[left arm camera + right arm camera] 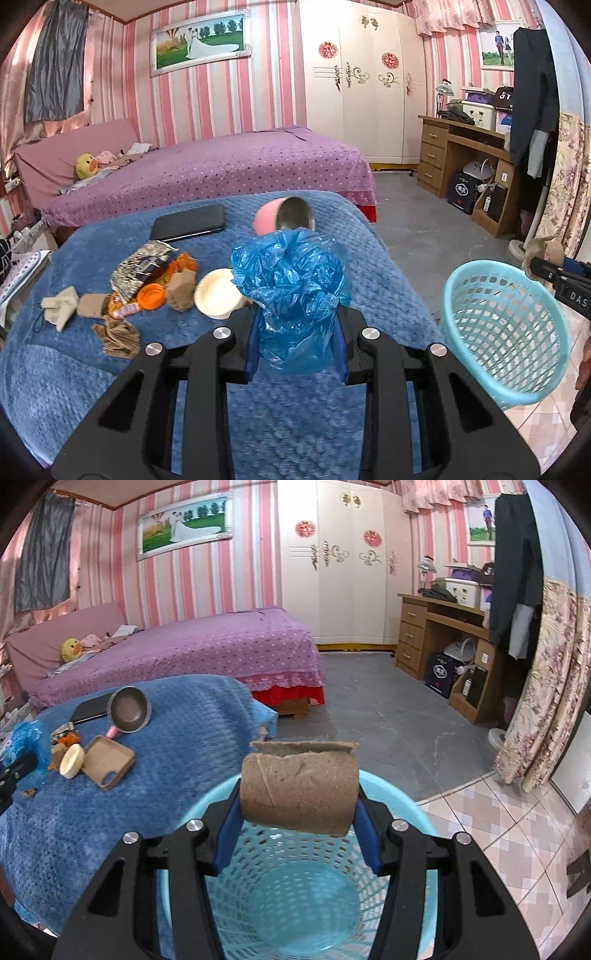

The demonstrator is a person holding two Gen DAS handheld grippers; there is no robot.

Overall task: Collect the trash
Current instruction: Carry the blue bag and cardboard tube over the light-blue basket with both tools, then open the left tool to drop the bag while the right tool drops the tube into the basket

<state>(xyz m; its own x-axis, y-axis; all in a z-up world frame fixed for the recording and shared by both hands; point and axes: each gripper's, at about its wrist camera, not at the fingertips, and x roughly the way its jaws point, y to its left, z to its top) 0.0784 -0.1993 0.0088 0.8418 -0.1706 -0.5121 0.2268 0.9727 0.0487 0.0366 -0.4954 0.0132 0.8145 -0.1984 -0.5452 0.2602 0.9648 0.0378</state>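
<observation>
Clamping a crumpled blue plastic bag (291,291) between its pads, the left gripper (297,345) hangs over the blue blanket (74,369), well left of the turquoise basket (506,332). The right gripper (295,830) grasps a brown cardboard tube (299,794) directly above that basket's open mouth, so the drop-off step looks in hand: its jaws need only part. More litter, a wrapper pile (144,273) and a white lid (218,297), lies on the blanket; the bag must next travel right, over the rim.
</observation>
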